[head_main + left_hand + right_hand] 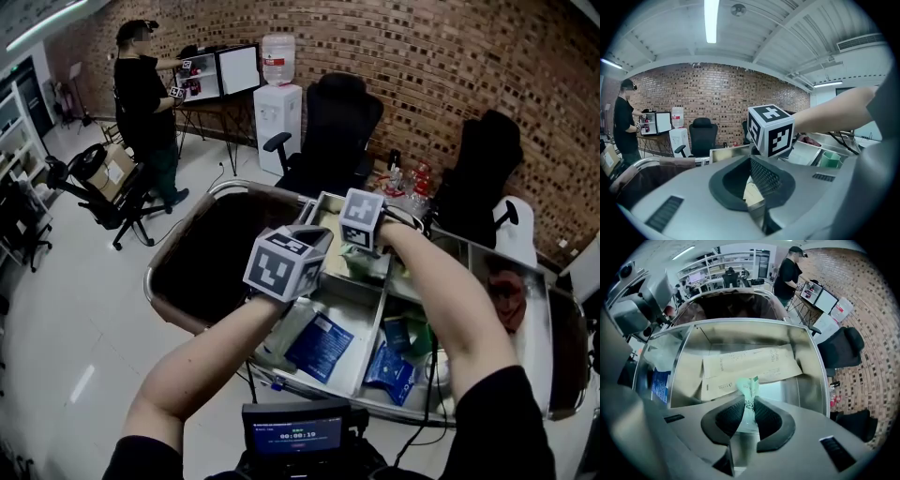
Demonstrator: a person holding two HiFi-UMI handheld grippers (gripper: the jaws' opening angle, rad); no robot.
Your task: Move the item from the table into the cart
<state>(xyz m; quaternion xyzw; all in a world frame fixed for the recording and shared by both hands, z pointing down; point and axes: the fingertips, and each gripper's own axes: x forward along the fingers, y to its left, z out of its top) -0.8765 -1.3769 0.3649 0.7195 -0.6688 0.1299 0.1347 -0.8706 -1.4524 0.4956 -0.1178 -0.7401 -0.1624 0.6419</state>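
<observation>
We see the right claw [749, 400] pointing down, its pads closed narrow on a pale green sachet [749, 386]. The sachet stands up between the pads with its crumpled top just past the tips. It hangs over a compartment of the steel desk [740, 331], the one in which tan paper envelopes [750, 363] lie flat. We cannot tell whether the sachet touches them.

Just beyond that compartment stands the brown lined cart [216, 253] with its rounded metal rail. The sachet is not over it.

In the left gripper view, the left claw [749, 183] is also narrow. A cream slip [752, 197] sits between its pads, flat against the meshed one, and they appear to press on it. This claw hangs near the right one, on the side toward the cart.

From the head view we make out both marker cubes close together, the left cube [286, 262] lower and nearer than the right cube [363, 217]. Below them, two blue packets [321, 345] lie in separate nearer compartments of the desk.

Across the room, a person [142, 98] stands by a small stand. A water dispenser [278, 103] and a black office chair [333, 131] are against the brick wall [422, 56].
</observation>
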